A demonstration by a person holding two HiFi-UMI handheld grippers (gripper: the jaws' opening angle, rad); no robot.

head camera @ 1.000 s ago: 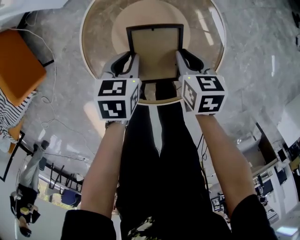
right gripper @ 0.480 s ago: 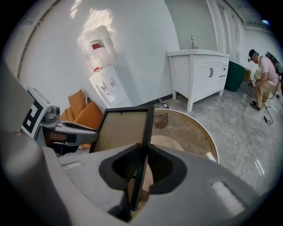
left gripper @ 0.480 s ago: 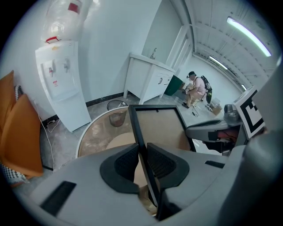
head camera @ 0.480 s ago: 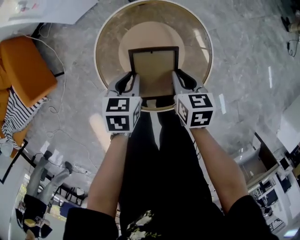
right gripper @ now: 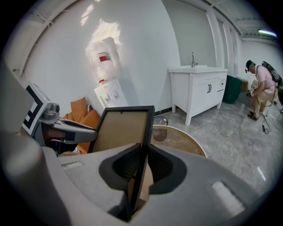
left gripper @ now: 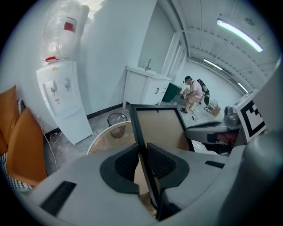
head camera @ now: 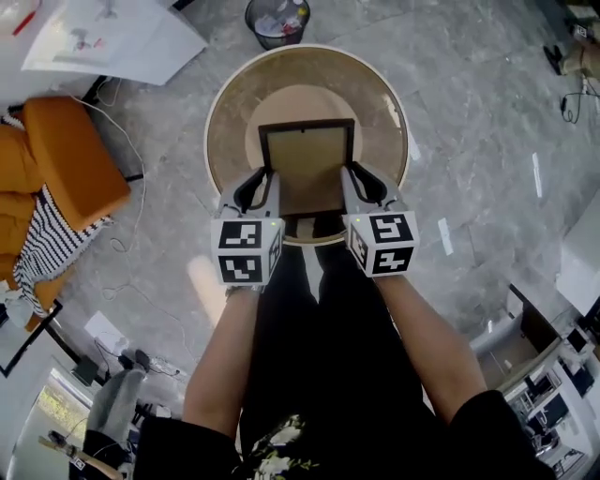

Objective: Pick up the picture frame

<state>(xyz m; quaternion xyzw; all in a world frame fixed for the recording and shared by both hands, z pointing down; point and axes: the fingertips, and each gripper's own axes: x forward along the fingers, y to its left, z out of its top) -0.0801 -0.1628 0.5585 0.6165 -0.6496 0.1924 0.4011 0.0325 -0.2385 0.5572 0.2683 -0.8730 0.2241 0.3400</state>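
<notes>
Left gripper (left gripper: 142, 152) is clamped on the frame's (head camera: 307, 167) left rail, a pad on each face. Right gripper (right gripper: 141, 156) grips the right rail the same way. The frame hangs between them at 12 o'clock from the hands, brown back showing, above a round table (head camera: 230, 112).

To lift it well, both hands should probably rise level and together so the frame neither twists nor slips.

The floor is grey marble. A bin (head camera: 277, 19) sits at 12 o'clock beyond the table and an orange chair (head camera: 66, 178) at 9. A water cooler (left gripper: 62, 101) and a sink cabinet (right gripper: 199, 88) stand by the wall.
</notes>
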